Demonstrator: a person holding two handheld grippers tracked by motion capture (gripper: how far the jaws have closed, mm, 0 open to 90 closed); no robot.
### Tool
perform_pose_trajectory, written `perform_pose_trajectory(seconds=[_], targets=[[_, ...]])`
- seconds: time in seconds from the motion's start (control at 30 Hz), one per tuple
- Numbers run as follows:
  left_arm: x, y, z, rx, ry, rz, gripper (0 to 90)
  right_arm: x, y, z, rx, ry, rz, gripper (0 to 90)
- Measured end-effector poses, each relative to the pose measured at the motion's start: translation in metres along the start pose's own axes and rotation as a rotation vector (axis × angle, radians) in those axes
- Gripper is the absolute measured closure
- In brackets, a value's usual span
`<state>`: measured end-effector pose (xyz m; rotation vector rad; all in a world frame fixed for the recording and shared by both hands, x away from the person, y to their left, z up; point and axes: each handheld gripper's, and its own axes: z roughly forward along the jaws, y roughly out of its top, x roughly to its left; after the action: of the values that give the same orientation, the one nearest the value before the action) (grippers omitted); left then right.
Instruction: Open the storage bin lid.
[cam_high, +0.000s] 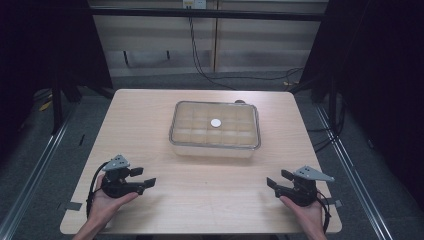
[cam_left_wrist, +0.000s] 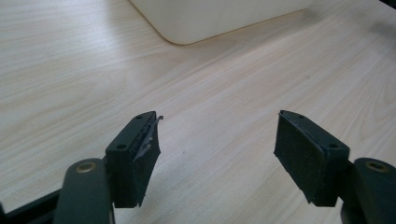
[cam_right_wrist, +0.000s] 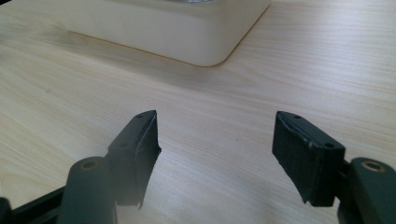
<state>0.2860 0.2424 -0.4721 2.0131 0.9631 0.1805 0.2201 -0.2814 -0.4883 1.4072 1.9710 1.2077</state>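
A shallow cream-coloured box (cam_high: 215, 130) with a clear lid and a grid of compartments stands at the middle of the wooden table (cam_high: 200, 200). A small white round piece (cam_high: 215, 122) lies at its centre. My left gripper (cam_high: 142, 177) rests near the table's front left, held in a hand, jaws wide apart with nothing between them. My right gripper (cam_high: 275, 179) sits at the front right, also open and holding nothing. A corner of the box (cam_left_wrist: 205, 18) lies ahead of the left gripper (cam_left_wrist: 217, 154), and the box's side (cam_right_wrist: 159, 28) lies ahead of the right gripper (cam_right_wrist: 215, 156).
Bare wood stretches between the two grippers and the box. Black cables (cam_high: 210, 70) run over the floor behind the table. Metal rails (cam_high: 35, 165) line the floor at both sides. Dark curtains hang left and right.
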Motion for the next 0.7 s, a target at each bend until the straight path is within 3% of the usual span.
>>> perform_pose_trajectory(seconds=[0.2, 0.47, 0.7], targets=[[-0.002, 0.0, 0.001, 0.008, -0.002, 0.015, 29.9, 0.0, 0.001, 0.0, 0.031, 0.032, 0.018, 32.6], [-0.007, 0.006, -0.001, -0.01, -0.029, 0.043, 28.2, 0.005, 0.012, -0.009, 0.005, 0.086, 0.023, 32.8], [-0.007, 0.014, 0.001, -0.013, -0.027, 0.054, 28.0, 0.005, 0.022, -0.01, 0.005, 0.098, 0.021, 32.3]])
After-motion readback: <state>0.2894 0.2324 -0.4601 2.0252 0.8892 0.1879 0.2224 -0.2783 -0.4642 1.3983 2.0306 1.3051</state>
